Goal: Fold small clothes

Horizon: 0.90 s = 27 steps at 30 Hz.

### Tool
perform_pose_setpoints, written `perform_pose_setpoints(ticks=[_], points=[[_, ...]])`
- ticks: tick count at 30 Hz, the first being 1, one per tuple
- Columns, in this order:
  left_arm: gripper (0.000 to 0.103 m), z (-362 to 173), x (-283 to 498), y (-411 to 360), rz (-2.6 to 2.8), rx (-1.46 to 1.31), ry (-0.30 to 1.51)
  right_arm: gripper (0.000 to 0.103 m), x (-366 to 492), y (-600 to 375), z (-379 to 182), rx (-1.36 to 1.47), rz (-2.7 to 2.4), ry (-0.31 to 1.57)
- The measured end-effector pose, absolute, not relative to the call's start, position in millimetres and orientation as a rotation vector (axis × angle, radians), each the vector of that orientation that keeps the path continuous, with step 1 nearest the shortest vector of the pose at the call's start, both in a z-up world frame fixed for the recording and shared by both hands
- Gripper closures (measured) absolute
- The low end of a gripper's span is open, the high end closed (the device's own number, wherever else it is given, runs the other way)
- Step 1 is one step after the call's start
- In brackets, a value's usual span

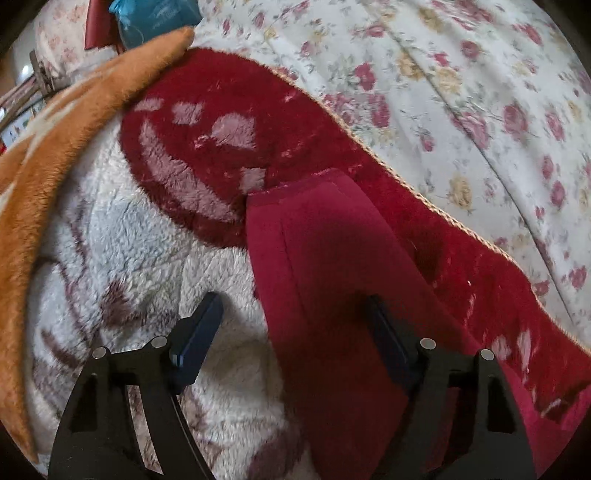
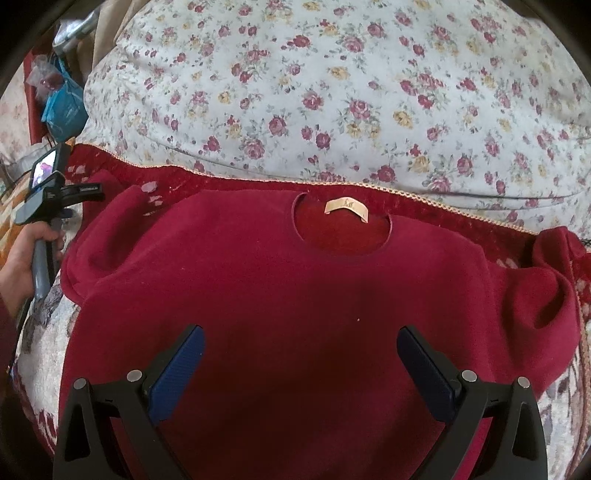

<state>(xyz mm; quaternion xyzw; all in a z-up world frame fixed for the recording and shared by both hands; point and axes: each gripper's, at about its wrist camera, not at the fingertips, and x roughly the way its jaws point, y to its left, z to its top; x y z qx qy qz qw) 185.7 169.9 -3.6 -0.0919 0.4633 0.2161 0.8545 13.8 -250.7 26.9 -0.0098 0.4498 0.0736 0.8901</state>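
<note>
A small dark red sweater (image 2: 280, 295) lies flat on a fleece blanket, neck hole and tan label (image 2: 345, 208) toward the far side. Its sleeves are bunched at the left (image 2: 99, 236) and right (image 2: 546, 295). My right gripper (image 2: 301, 347) is open and empty, low over the sweater's body. My left gripper (image 1: 295, 314) is open over the left sleeve (image 1: 332, 266), with one finger on each side of the sleeve's near part; it also shows at the left edge of the right wrist view (image 2: 55, 192).
The blanket is red (image 1: 221, 92) and white (image 1: 129, 258) plush with an orange fold (image 1: 55, 140) at the left. A floral bedsheet (image 2: 332, 92) covers the far side. A blue bag (image 1: 155, 18) lies at the far left.
</note>
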Motion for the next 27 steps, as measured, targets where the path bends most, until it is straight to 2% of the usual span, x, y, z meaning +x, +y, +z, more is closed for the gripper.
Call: perform_pose_setpoints(ticks=[1,3,5,6,11,16,20,24,25,26,27], points=[[0.032,-2.5,185.9,172.8,0.445,-0.213,0.960,0.002,14.3,-252.6,26.2,-0.009,0.158,0.933],[0.074,-1.5,189.0,178.1,0.398,-0.241,0.952,0.006,14.0,-256.4,26.0,0.012,0.169,0.930],[0.089,0.9,188.4,184.0,0.360,-0.277,0.959,0.011,13.6,-259.0,26.8,0.028,0.178,0.926],[0.093,6.0,184.8,185.8,0.342,-0.296,0.952,0.012,13.2,-261.2,28.0,0.036,0.178,0.923],[0.096,60.7,149.7,168.5,0.152,-0.315,0.853,0.014,9.9,-271.9,37.9,0.044,0.164,0.898],[0.096,114.7,115.8,105.7,-0.050,-0.224,0.789,0.014,3.6,-291.4,50.7,0.081,0.133,0.874],[0.096,135.4,102.7,62.0,-0.081,-0.140,0.751,0.014,-5.4,-306.4,62.8,0.120,0.111,0.858],[0.095,122.1,117.7,80.8,0.035,-0.162,0.802,0.014,-13.8,-308.0,68.2,0.135,0.116,0.860],[0.094,114.9,119.4,90.8,0.059,-0.185,0.823,0.014,-15.0,-307.4,68.1,0.134,0.114,0.861],[0.088,104.6,121.1,101.0,0.083,-0.209,0.845,0.014,-15.9,-306.3,67.2,0.133,0.116,0.867],[0.073,92.3,124.9,115.4,0.118,-0.237,0.868,0.014,-16.4,-306.0,65.4,0.135,0.123,0.872]])
